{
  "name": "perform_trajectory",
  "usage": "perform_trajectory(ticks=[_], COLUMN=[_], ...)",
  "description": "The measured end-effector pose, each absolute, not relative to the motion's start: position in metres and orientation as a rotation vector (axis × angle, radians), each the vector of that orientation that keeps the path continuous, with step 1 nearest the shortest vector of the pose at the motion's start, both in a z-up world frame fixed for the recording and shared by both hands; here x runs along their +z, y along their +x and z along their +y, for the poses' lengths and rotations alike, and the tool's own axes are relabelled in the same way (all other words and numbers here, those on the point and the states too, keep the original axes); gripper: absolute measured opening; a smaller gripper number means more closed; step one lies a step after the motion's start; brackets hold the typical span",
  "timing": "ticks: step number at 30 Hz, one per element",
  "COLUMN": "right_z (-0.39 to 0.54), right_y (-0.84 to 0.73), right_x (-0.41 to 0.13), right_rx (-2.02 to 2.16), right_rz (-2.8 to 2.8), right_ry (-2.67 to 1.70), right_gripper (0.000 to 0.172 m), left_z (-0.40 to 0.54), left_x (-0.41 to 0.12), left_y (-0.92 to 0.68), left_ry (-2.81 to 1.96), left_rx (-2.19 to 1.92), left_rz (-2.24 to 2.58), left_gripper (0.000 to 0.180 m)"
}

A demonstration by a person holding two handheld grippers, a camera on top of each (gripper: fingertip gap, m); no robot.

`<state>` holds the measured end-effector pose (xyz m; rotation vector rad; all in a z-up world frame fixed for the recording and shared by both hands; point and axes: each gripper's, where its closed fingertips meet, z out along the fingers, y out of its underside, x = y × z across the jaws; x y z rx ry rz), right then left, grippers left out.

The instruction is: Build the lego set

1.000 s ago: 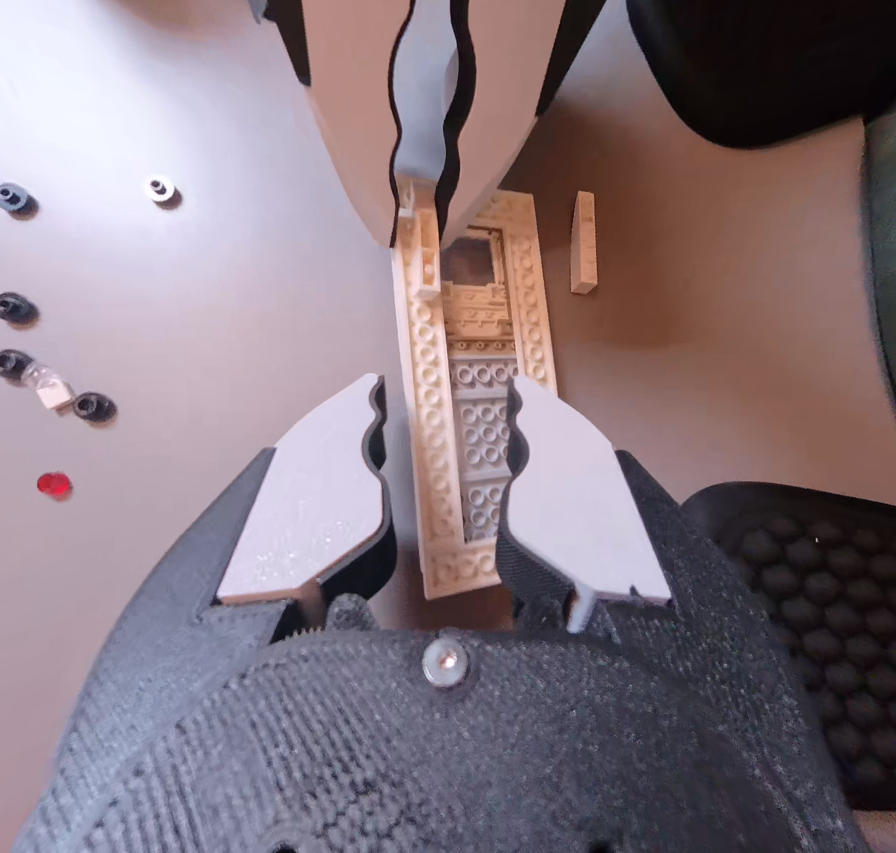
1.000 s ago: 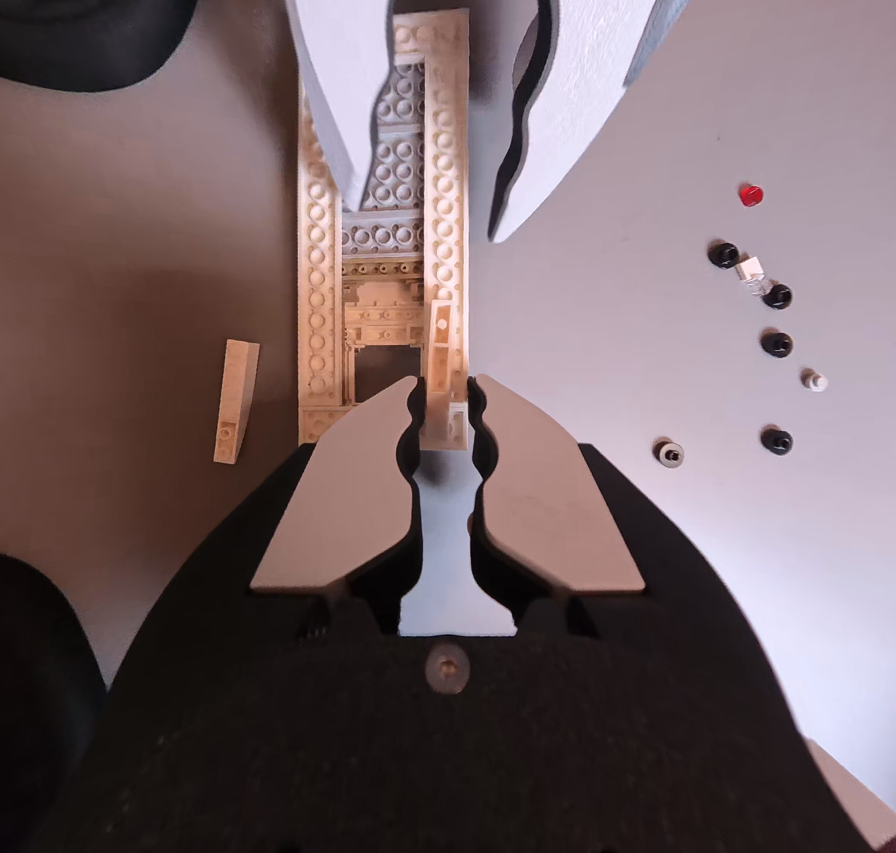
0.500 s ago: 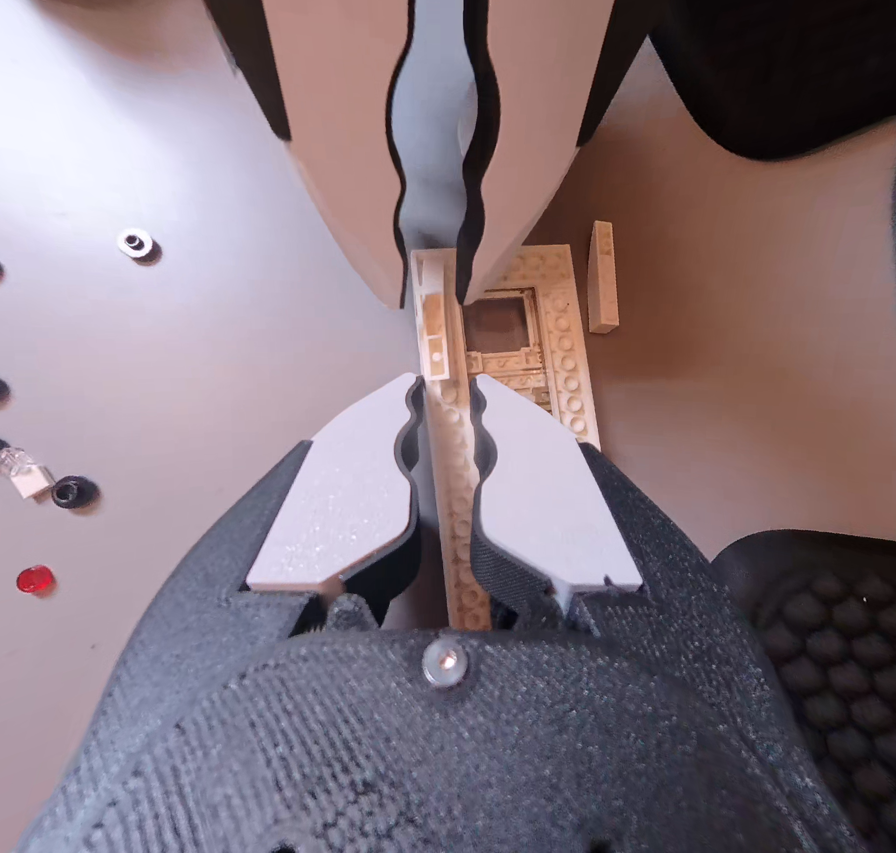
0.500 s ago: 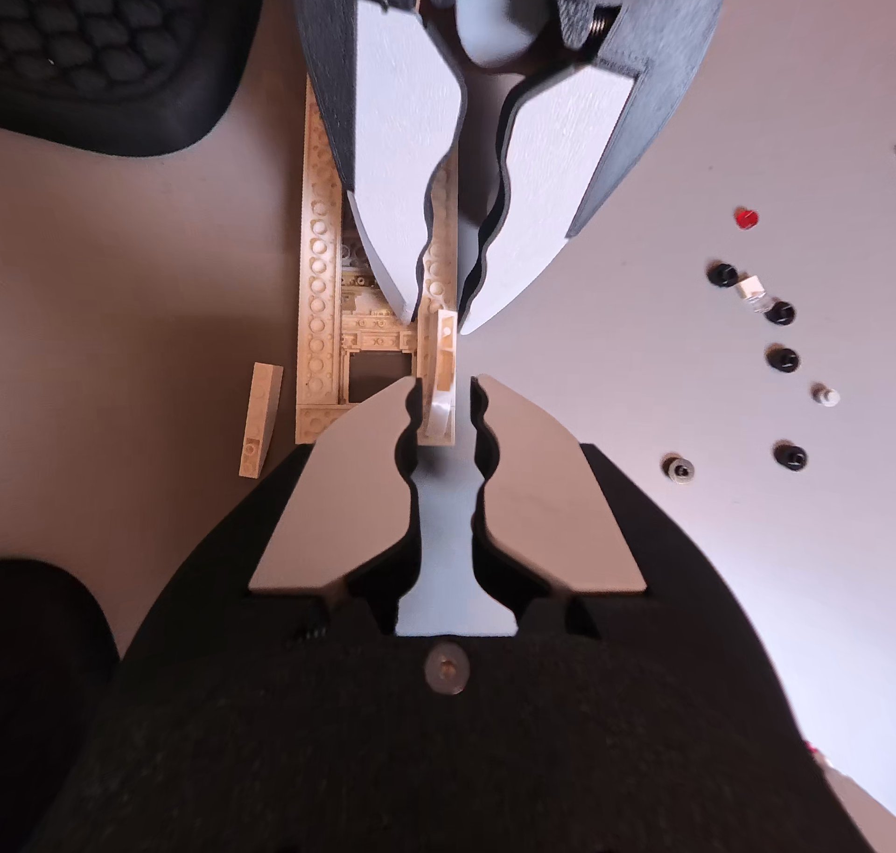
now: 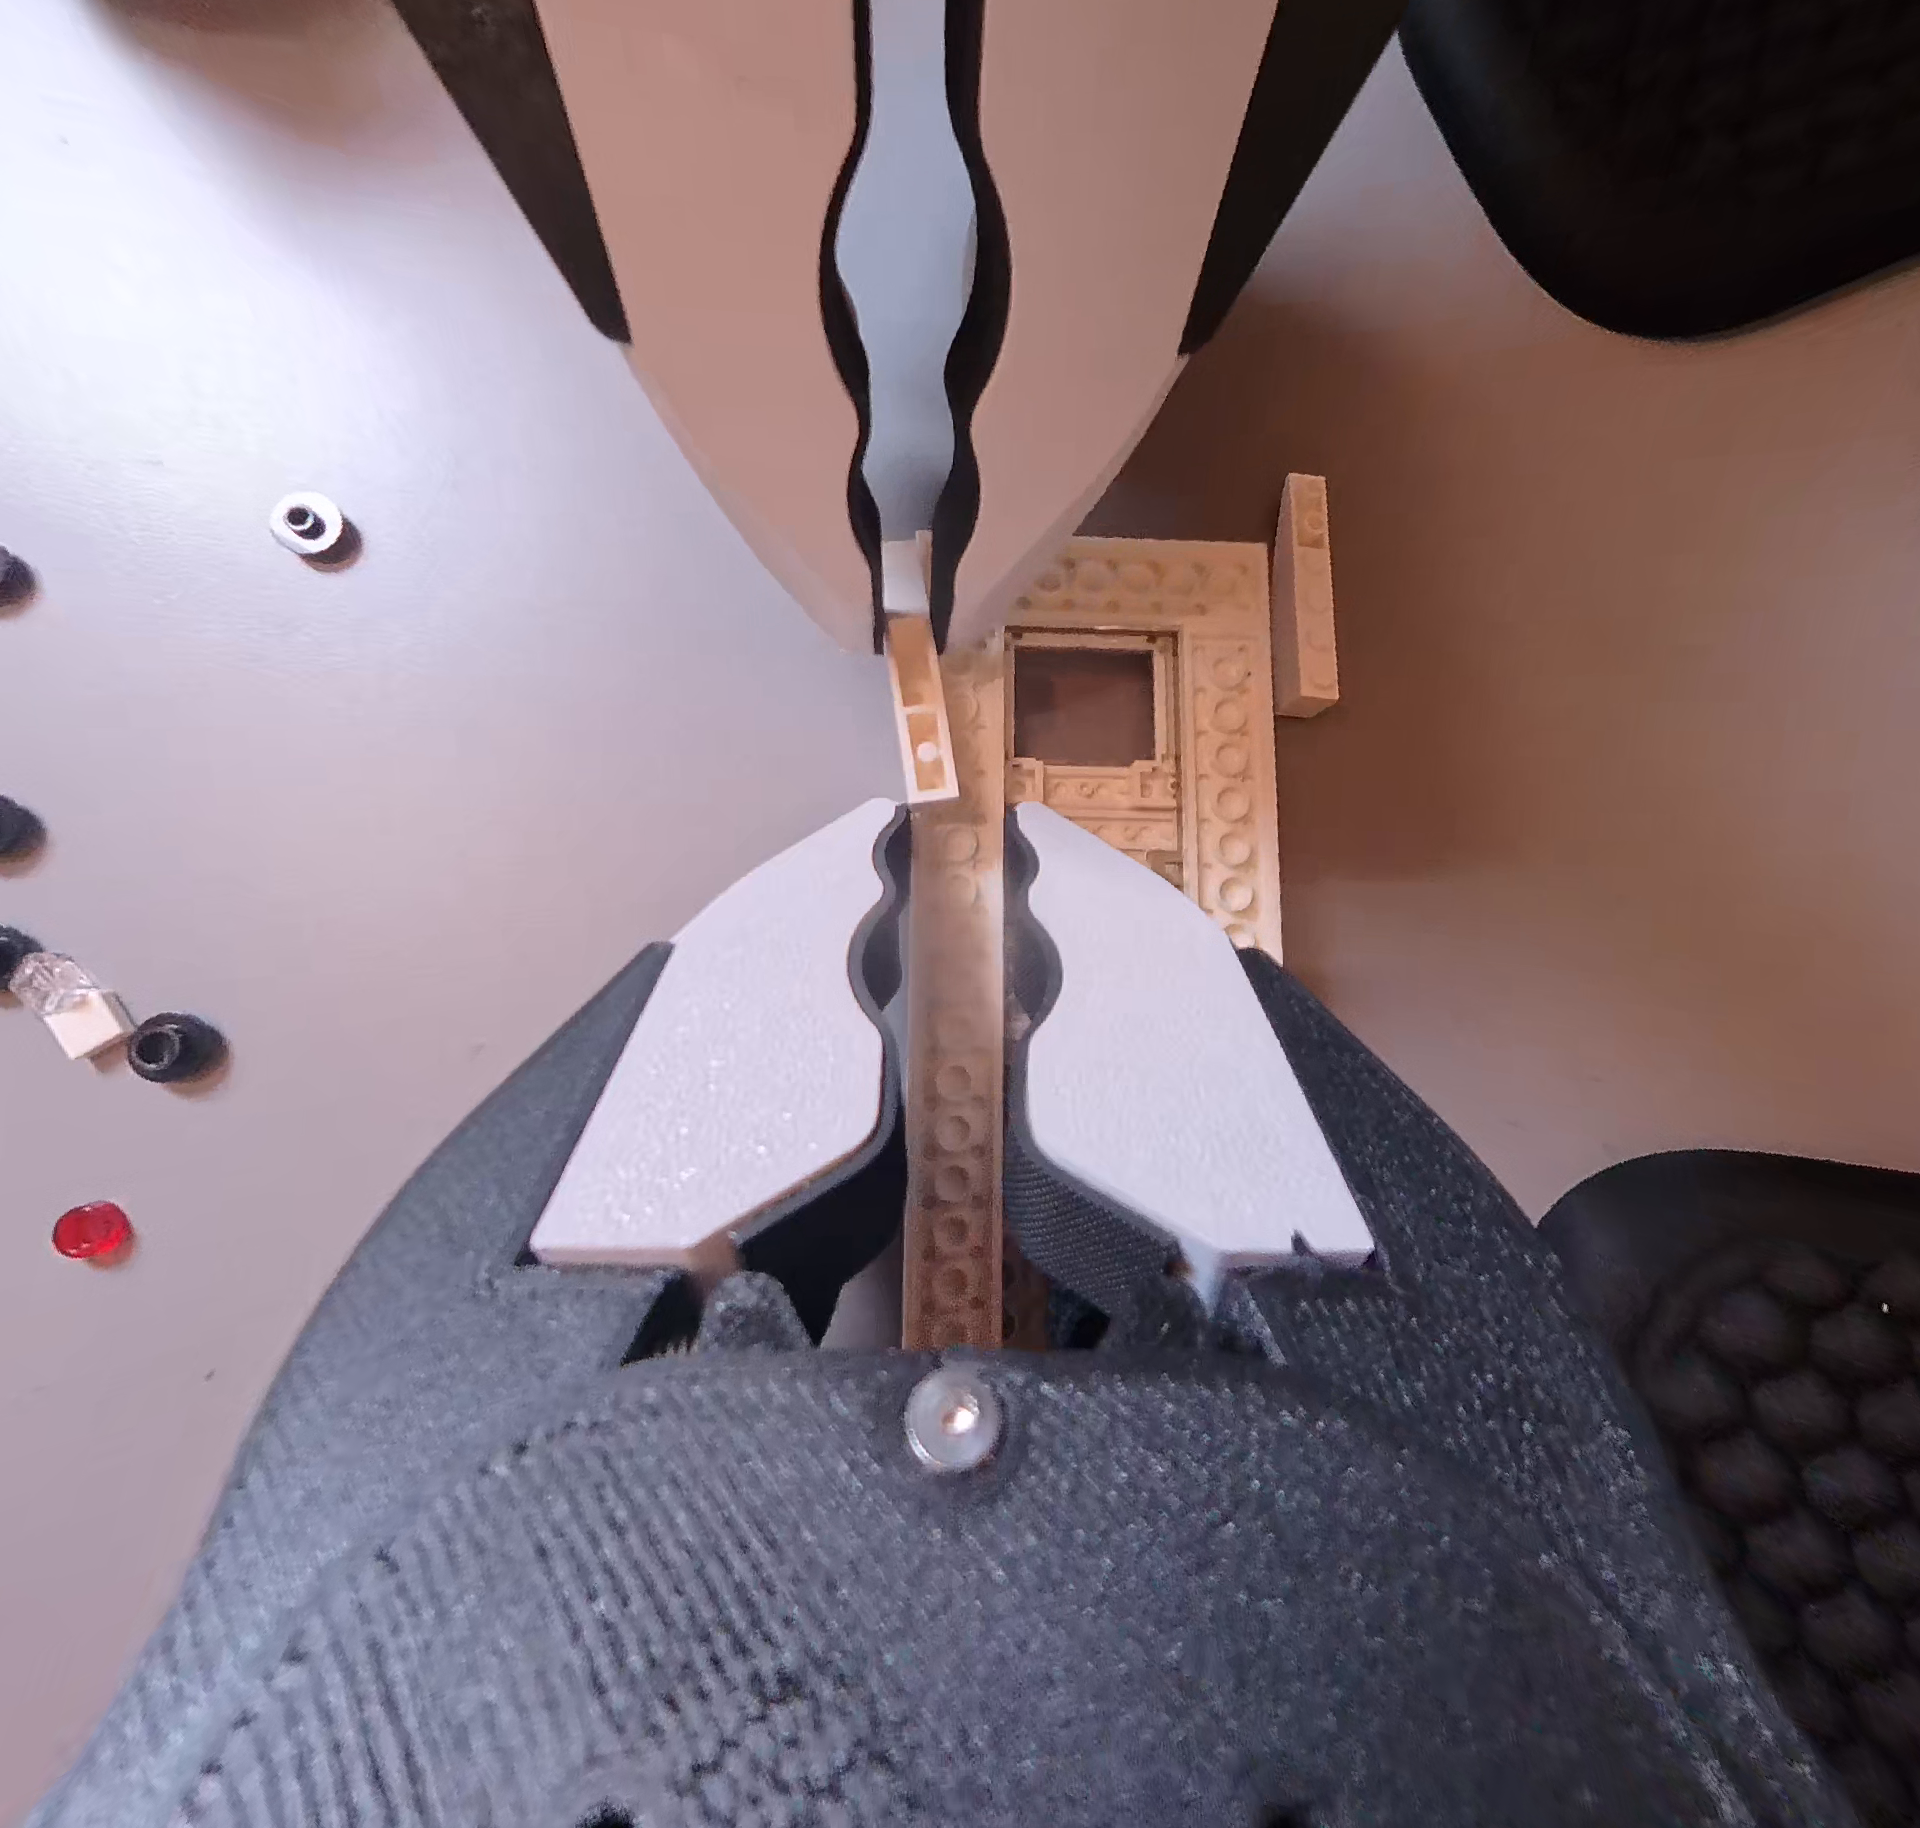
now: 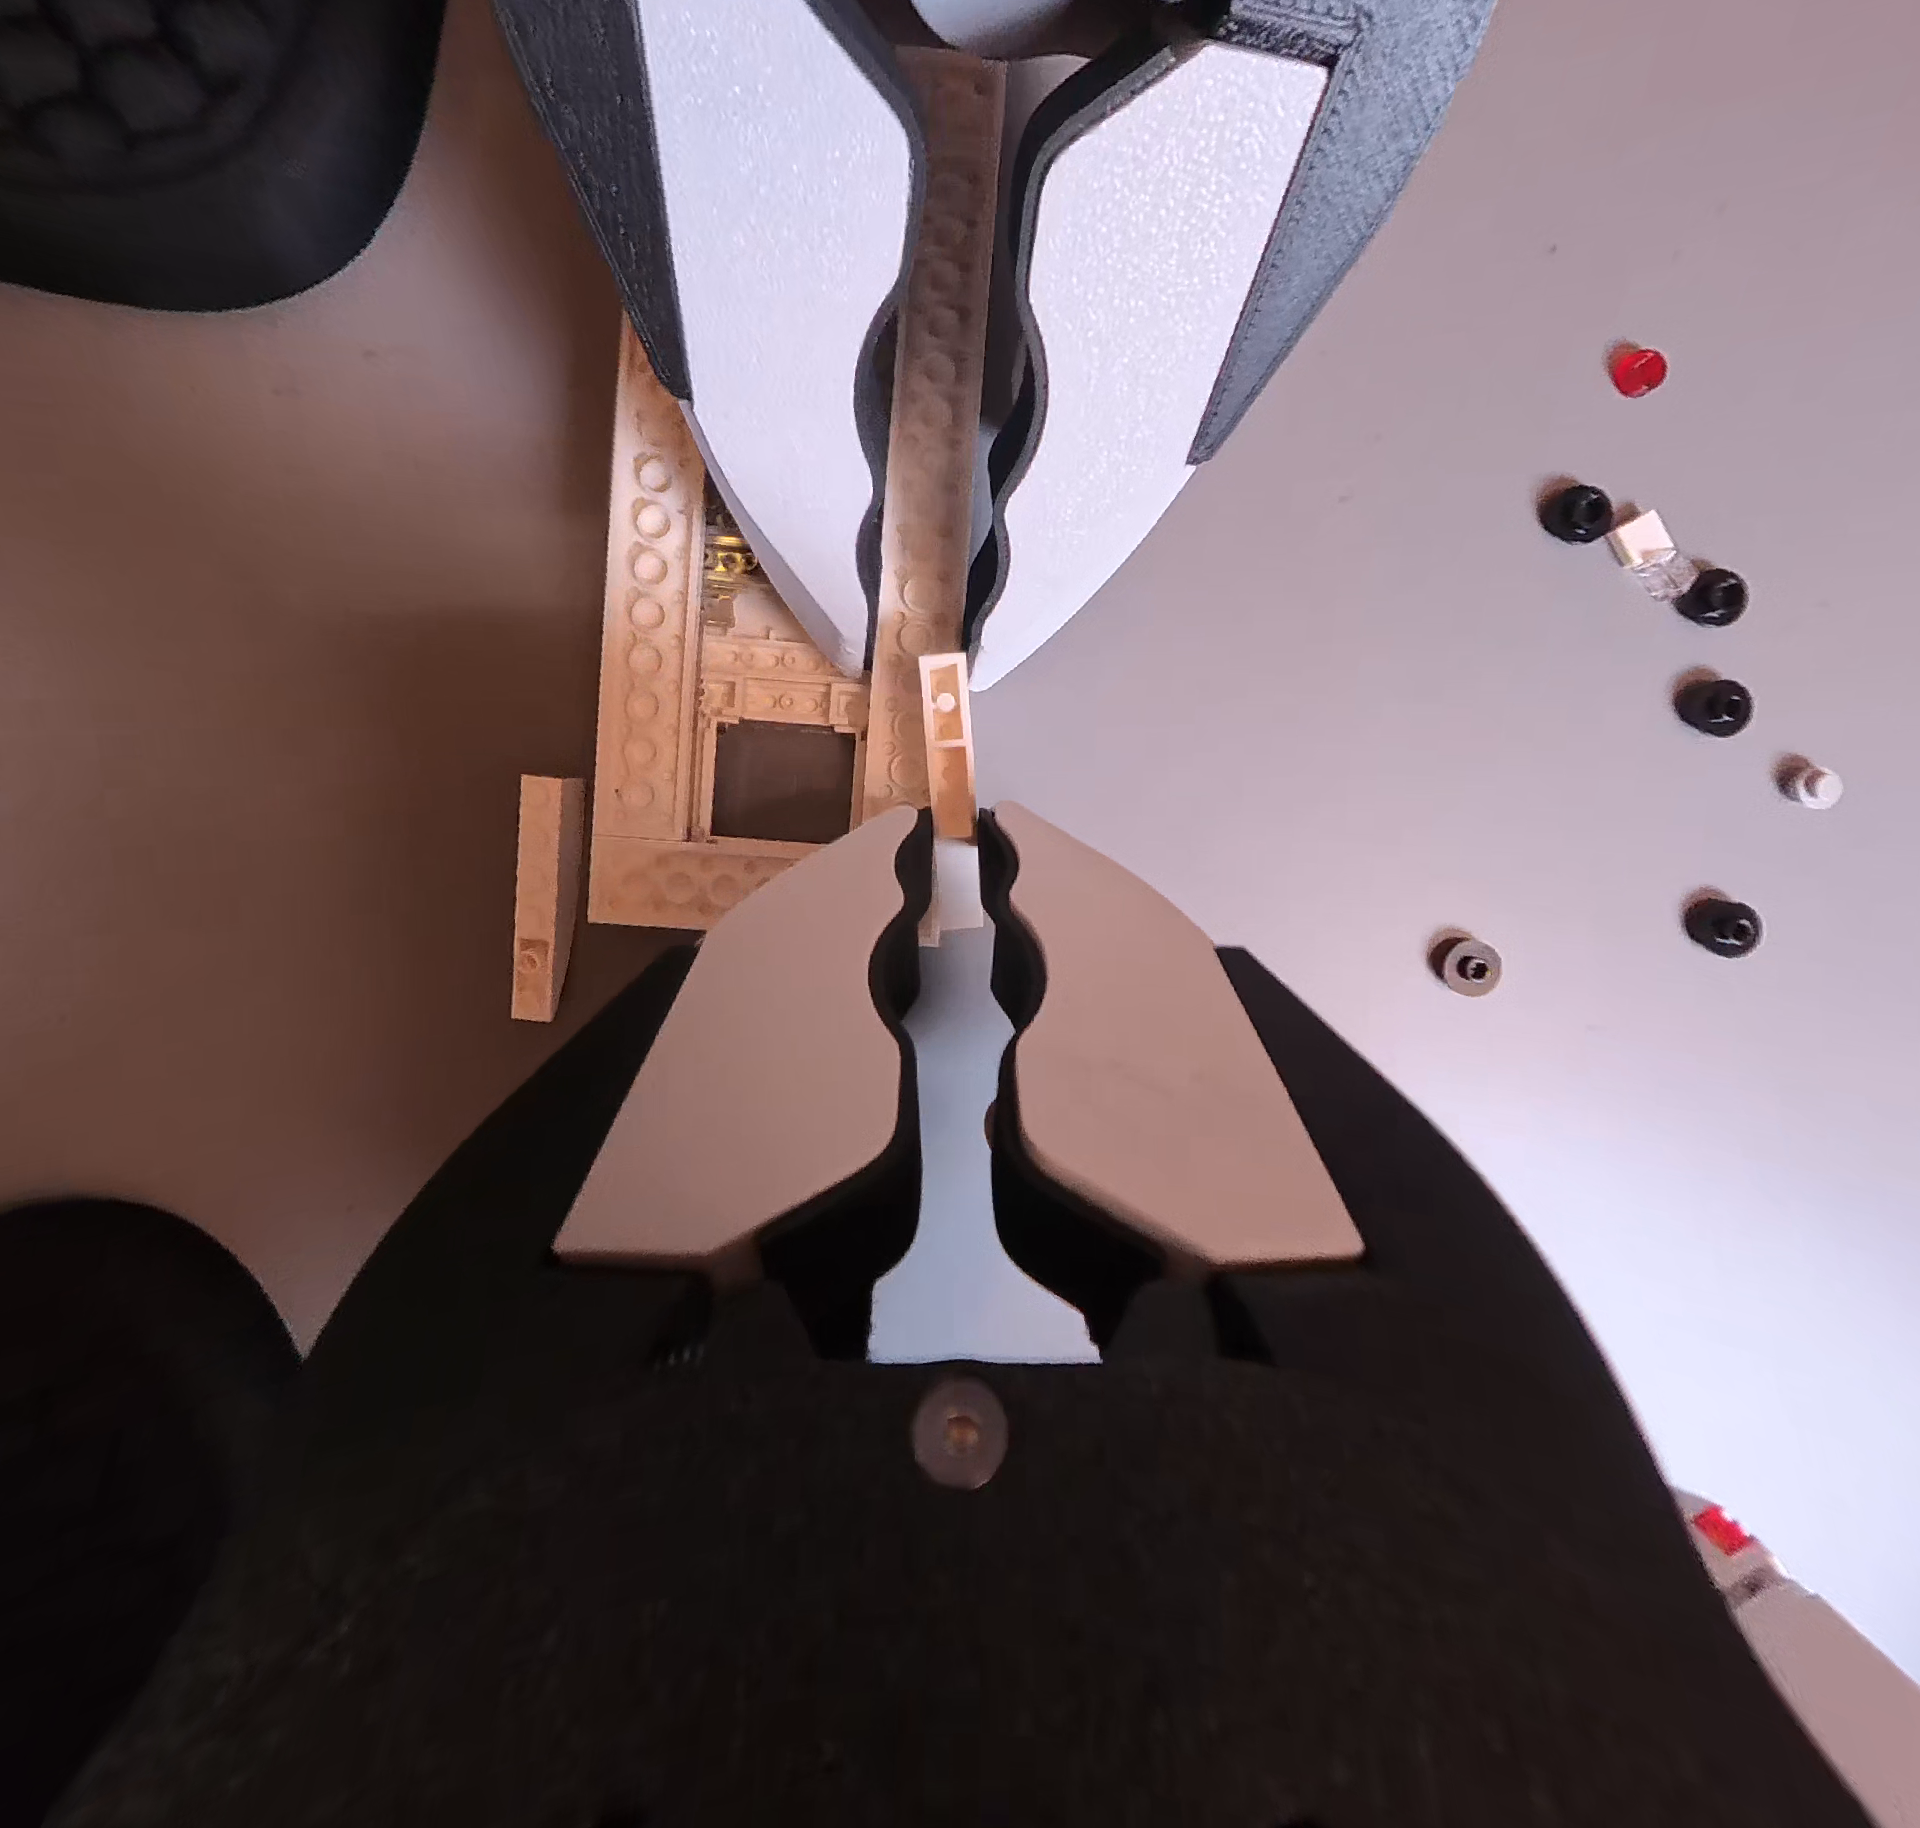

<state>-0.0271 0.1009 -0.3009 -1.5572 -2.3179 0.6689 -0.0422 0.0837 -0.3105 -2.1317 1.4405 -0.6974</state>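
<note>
Here, left gripper pinching one long studded rail of tan brick frame, pads pressed on both sides of rail; rail running back between fingers to gripper body. Frame lying on tabletop, rectangular opening near its far end. Right gripper nearly closed, pinching small tan slope brick at its near end, hollow underside of brick facing camera, free end pointing toward left fingertips. Brick just beside gripped rail, at its outer edge; contact between brick and frame not resolvable. In left wrist view, same brick projecting from opposite fingertips, tilted slightly against rail line.

Loose tan slope piece lying flat just beside frame, on side away from grippers' brick. Well apart on pale side of tabletop: red round stud, four black round studs in loose column, clear piece joined to white piece between two of them, small white stud, grey ring-shaped stud. Black padded object at tabletop edge, quilted surface, partly out of view; second dark padded shape at far corner.
</note>
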Motion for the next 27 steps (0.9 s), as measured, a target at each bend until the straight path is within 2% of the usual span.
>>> perform_trajectory(ticks=[9, 27], right_z=[0.1001, 0.093], right_y=[-0.0241, -0.0257], right_x=[-0.3026, -0.2975], right_rx=[0.74, 0.832], right_rz=[-2.258, -2.253], right_ry=[-1.749, -1.81], right_gripper=[0.012, 0.008], left_z=[0.0836, 0.0835], left_x=[-0.3107, -0.3109], left_y=[-0.042, -0.0414], left_ry=[-2.152, -2.142], left_rx=[-0.684, -0.66], left_rz=[1.42, 1.419], left_gripper=[0.017, 0.017])
